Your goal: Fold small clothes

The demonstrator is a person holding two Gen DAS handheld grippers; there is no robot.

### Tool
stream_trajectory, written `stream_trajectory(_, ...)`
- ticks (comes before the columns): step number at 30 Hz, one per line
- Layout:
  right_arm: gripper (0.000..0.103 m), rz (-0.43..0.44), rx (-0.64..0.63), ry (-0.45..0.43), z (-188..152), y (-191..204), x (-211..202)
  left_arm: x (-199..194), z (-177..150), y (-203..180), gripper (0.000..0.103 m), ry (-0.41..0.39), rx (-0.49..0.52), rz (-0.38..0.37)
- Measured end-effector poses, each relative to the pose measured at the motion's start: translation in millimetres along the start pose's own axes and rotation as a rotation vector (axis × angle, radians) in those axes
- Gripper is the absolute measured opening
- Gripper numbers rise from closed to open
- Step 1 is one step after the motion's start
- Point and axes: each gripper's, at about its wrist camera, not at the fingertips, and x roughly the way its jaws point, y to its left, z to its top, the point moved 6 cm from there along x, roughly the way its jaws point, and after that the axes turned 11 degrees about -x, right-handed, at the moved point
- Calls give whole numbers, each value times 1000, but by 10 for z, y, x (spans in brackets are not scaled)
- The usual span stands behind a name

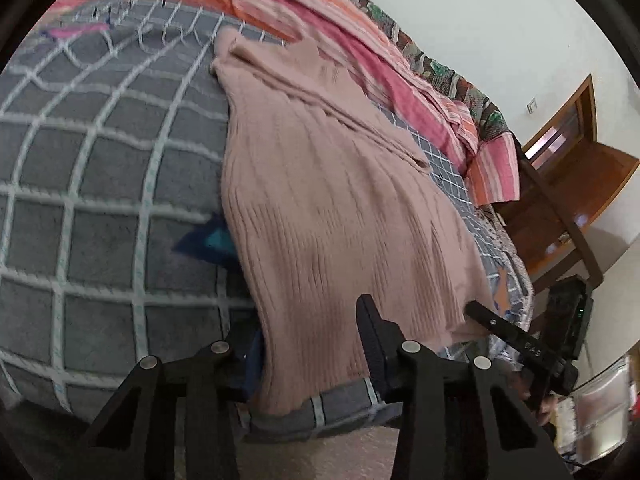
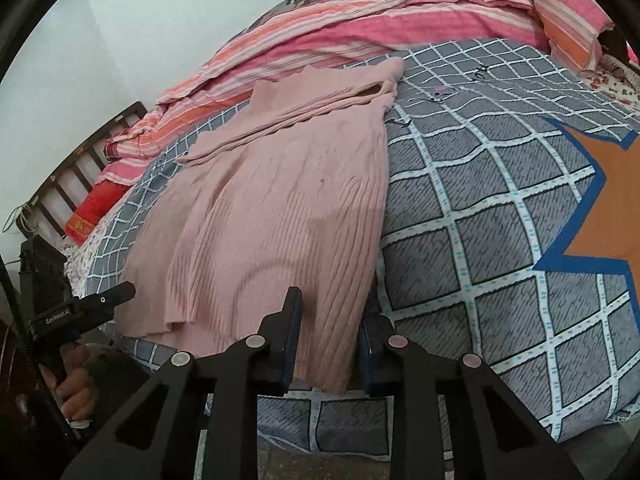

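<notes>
A pink ribbed knit sweater lies flat on the grey checked blanket, sleeves folded across its upper part and hem at the bed's near edge. It also shows in the right wrist view. My left gripper is open, its jaws straddling one hem corner. My right gripper is open, its jaws straddling the other hem corner. Each gripper also shows in the other's view: the right one and the left one, both at the hem's edge.
A pink and orange striped quilt is bunched along the far side of the bed against the wall. An orange star print is on the blanket at right. A wooden headboard and a wooden door stand beyond the bed.
</notes>
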Motion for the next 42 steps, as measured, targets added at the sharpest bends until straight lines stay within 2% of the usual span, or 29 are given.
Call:
stream_trajectory(6, 25, 17, -11, 13, -22, 51, 39, -31, -75, 20, 39, -31, -20, -23)
stream_trajectory(8, 18, 13, -6, 11, -24, 47, 36, -25, -68, 20, 38, -32, -23, -24)
stream_trajectory(9, 11, 9, -4, 12, -22, 48, 41, -24, -61, 20, 35, -33, -27, -20)
stream_trajectory(11, 7, 3, -3, 6, -12, 44, 31, -37, -40, 14, 13, -40, -27, -21)
stream_trajectory(12, 6, -2, 2, -10, 6, 49, 1, -62, -26, 18, 10, -53, -28, -17)
stream_trajectory(15, 5, 3, 17, -58, 92, 56, -107, -233, 68, -5, 10, -133, -33, -27)
stream_trajectory(19, 5, -8, 21, -135, 343, 50, -296, -433, 218, -145, 10, -193, -37, -77)
stream_trajectory(25, 5, -18, 33, -238, 740, 64, -554, -659, 562, -306, 9, -263, -49, -115)
stream_trajectory(33, 5, -54, 81, -306, 1120, -42, -644, -737, 1073, -428, 9, -339, -81, -114)
stream_trajectory(35, 5, -55, 106, -317, 1214, -79, -629, -753, 1185, -436, 6, -366, -94, -108)
stream_trajectory(42, 5, -28, 157, -338, 1586, -175, -456, -633, 1558, -534, 6, -404, -83, -103)
